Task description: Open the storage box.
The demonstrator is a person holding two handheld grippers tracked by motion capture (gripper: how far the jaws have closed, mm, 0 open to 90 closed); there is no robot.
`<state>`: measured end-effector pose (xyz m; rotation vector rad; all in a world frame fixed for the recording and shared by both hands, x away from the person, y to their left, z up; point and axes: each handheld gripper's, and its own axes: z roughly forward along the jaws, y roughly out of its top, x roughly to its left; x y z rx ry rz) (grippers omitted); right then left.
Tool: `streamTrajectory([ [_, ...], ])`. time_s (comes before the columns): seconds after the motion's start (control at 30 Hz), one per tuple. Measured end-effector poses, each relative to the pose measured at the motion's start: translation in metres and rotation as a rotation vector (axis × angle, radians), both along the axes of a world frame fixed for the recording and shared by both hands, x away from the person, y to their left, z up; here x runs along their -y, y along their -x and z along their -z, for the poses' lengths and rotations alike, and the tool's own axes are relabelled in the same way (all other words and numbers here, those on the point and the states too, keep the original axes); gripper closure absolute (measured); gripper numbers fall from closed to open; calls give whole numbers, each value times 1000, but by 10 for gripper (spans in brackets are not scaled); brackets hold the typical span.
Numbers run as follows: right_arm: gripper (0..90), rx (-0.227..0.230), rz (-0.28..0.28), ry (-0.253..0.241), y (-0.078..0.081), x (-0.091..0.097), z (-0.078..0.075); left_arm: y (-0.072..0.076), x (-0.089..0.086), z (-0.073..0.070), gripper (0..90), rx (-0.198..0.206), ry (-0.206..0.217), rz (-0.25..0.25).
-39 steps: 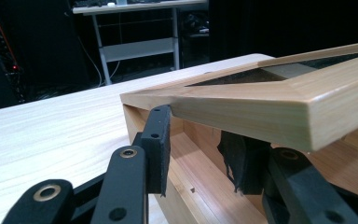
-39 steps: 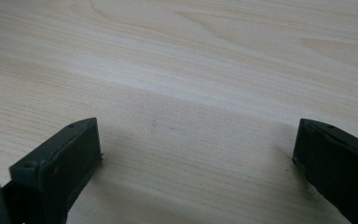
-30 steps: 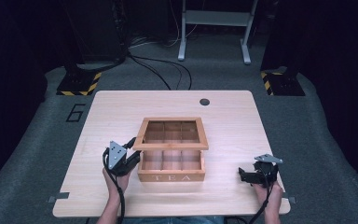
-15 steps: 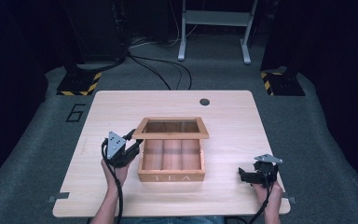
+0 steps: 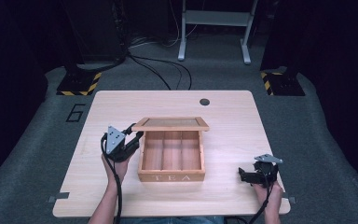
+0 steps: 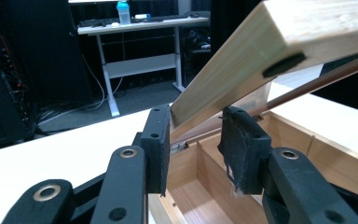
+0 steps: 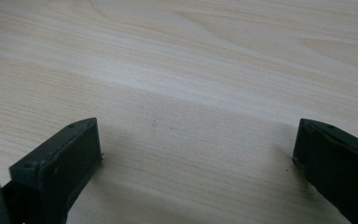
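The left gripper (image 5: 131,138) has its fingers (image 6: 156,140) closed on the left corner of the lid (image 5: 170,123) of the tea box (image 5: 171,162), which sits mid-bench (image 5: 121,196) with the lid lifted partway; the hold looks shallow, so the lid could slip out and slam shut; a hard pull might also drag the light box. The right gripper (image 5: 245,175) rests near the bench's right front edge, fingers (image 7: 60,163) wide apart and holding nothing, so nothing steadies the box.

We're in a lab or test studio: a pale wooden worktop (image 5: 121,107) alone on grey carpet (image 5: 37,140), hazard-striped stand bases (image 5: 78,84), cables (image 5: 158,70) trailing across the floor, a height-adjustable desk (image 6: 140,28) against dark surroundings, a floor number marking (image 5: 76,112).
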<state>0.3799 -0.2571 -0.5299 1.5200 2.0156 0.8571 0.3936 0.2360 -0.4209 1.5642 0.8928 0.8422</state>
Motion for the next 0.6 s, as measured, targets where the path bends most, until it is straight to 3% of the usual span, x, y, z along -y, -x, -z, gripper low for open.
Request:
streamTrajectory([
  [0.23, 4, 0, 0, 0, 0, 0, 0, -7, 0, -4, 627, 13, 12, 2],
  [0.6, 4, 0, 0, 0, 0, 0, 0, -16, 0, -12, 625, 18, -3, 1],
])
